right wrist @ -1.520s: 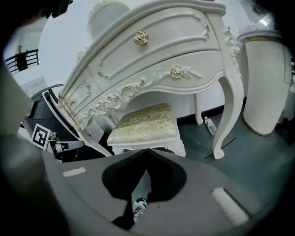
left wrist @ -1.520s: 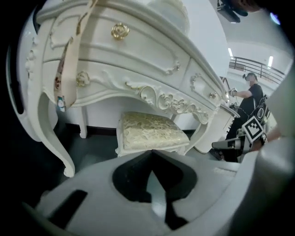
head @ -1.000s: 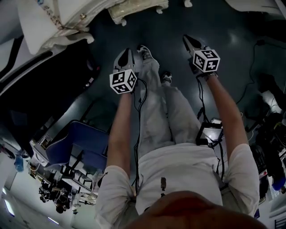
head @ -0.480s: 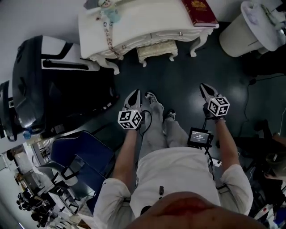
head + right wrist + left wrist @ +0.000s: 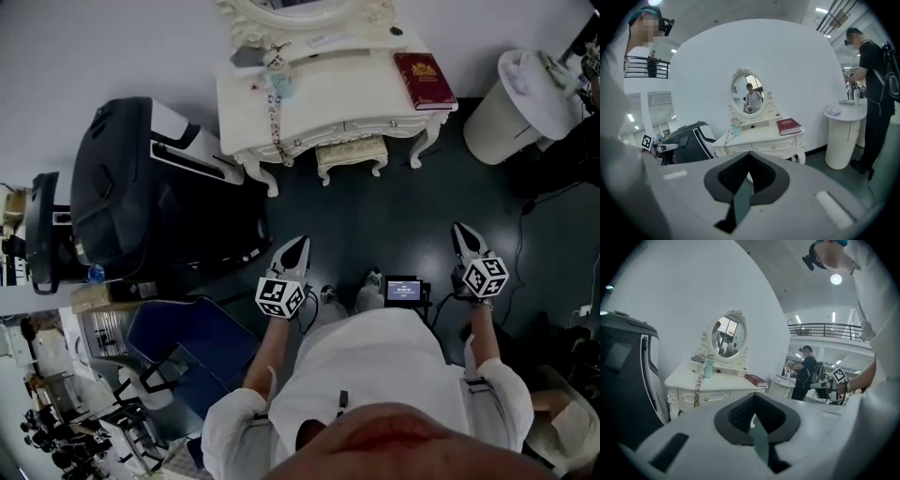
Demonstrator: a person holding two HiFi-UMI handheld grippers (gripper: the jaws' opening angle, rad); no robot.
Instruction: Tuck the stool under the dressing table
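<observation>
With the stool point(image 5: 352, 154) sitting mostly under the worktop point(image 5: 328, 94), tucking looks done; the left claw point(image 5: 296, 244) and right claw point(image 5: 463, 230), both closed and empty, hang well back, owing at most a nudge.

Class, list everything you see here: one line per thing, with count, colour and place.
dressing table: one, white, against the wall
stool: one, cream, between the dressing table's front legs
book: one, red, on the dressing table's right end
mirror: one, white-framed, at the dressing table's back
round stand: one, white, right of the dressing table
machine: one, black, left of the dressing table
left gripper: one, white, shut, empty, above the floor
right gripper: one, white, shut, empty, above the floor
</observation>
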